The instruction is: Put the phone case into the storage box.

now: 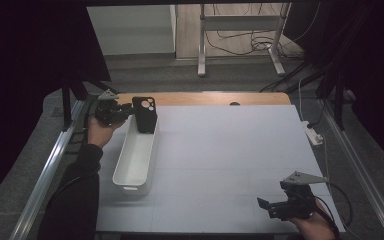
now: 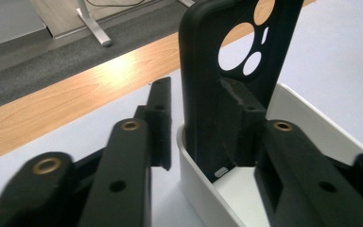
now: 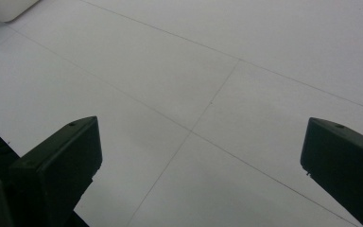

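A black phone case (image 1: 145, 116) (image 2: 203, 94) with round camera cut-outs stands upright at the far end of a long white tray (image 1: 121, 156) (image 2: 203, 201), its lower end inside the tray. My left gripper (image 1: 131, 110) (image 2: 197, 101) reaches in from the left with a jaw on each side of the case. One pad (image 2: 238, 106) lies against the case, and the other finger (image 2: 159, 118) stands off it with a visible gap, so the gripper is open. My right gripper (image 1: 266, 207) (image 3: 202, 127) hovers near the table's front right corner, wide open with nothing between its jaws.
A white mat (image 1: 230, 150) covers the table, with a strip of bare wood (image 1: 205, 98) at the far edge. A white power strip (image 1: 314, 136) lies off the right side. A metal rail (image 1: 50, 160) runs along the left. Desk legs and cables stand beyond the table.
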`<control>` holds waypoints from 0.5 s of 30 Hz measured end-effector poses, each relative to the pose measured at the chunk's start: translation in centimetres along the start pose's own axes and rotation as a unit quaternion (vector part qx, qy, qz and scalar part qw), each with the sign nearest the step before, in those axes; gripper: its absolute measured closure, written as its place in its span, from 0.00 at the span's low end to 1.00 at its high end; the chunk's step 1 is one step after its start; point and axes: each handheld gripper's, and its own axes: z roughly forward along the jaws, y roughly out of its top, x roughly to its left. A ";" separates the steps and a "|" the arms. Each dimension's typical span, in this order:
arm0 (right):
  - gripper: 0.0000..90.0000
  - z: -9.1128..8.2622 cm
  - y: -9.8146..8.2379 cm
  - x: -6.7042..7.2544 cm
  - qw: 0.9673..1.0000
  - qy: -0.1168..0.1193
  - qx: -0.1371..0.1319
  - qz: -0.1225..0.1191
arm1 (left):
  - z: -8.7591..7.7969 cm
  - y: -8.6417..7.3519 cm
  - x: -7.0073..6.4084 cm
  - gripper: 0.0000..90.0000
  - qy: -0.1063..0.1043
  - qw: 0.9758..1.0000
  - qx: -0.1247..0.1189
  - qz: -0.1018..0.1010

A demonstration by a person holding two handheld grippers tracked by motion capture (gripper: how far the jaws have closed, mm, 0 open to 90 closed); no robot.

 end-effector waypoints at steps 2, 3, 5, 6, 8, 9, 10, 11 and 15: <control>0.00 0.0 0.0 0.0 1.000 -0.001 -0.001 0.000 | -0.1 0.0 -0.2 0.67 0.003 1.000 0.006 -0.003; 0.00 0.0 0.0 0.0 1.000 -0.001 -0.001 0.000 | -0.2 0.0 -0.3 0.65 0.000 1.000 0.008 -0.007; 0.00 0.0 0.0 0.0 1.000 -0.001 -0.002 -0.001 | -0.3 -0.1 -0.5 0.61 -0.001 1.000 0.010 -0.015; 0.00 0.0 0.0 0.0 1.000 -0.001 -0.003 -0.002 | -0.4 -0.1 -0.5 0.60 -0.002 1.000 0.011 -0.019; 0.00 0.0 0.0 0.0 1.000 -0.002 -0.003 -0.002 | -0.7 -0.3 -0.6 0.57 -0.004 1.000 0.012 -0.027; 0.00 0.0 0.0 0.0 1.000 -0.002 -0.003 -0.002 | -0.7 -0.3 -0.6 0.55 -0.004 1.000 0.012 -0.027; 0.00 -0.1 0.0 0.1 1.000 -0.002 -0.003 -0.002 | -0.9 -0.4 -0.7 0.53 -0.008 0.999 0.013 -0.030; 0.00 -0.1 0.0 0.1 1.000 -0.002 -0.003 -0.002 | -0.9 -0.4 -0.7 0.53 -0.008 0.999 0.013 -0.030; 0.00 -0.1 0.0 0.1 1.000 -0.002 -0.003 -0.003 | -1.4 -0.6 -0.9 0.50 -0.012 0.999 0.017 -0.030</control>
